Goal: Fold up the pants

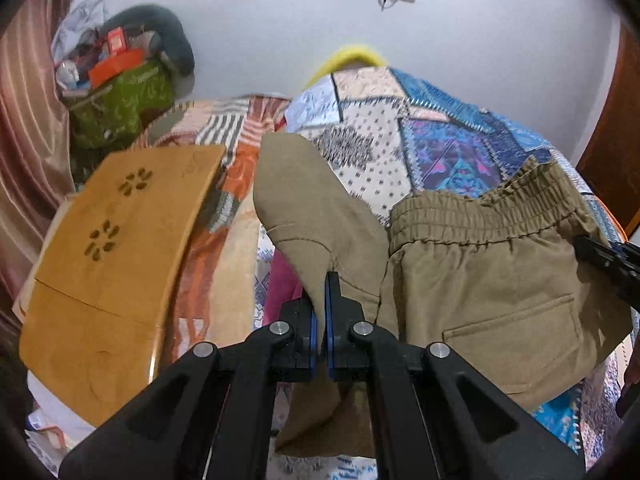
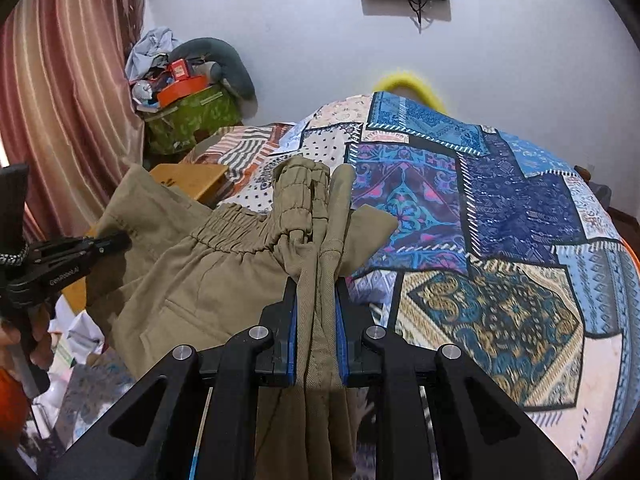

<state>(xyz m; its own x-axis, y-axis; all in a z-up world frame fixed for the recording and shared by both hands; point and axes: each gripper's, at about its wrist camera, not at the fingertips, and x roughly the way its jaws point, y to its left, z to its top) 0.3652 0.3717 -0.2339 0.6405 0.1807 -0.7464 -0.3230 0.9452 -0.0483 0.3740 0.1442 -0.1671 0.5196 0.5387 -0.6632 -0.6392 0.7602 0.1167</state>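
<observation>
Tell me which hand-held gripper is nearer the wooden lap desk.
Left. The left hand-held gripper holds the khaki pants right beside the wooden lap desk; the right hand-held gripper grips their far side.

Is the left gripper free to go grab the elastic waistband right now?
Probably not. The left gripper is shut on a fold of the khaki pants, so its jaws are occupied. The elastic waistband lies uncovered to its right, but it would have to release the fold first.
</observation>
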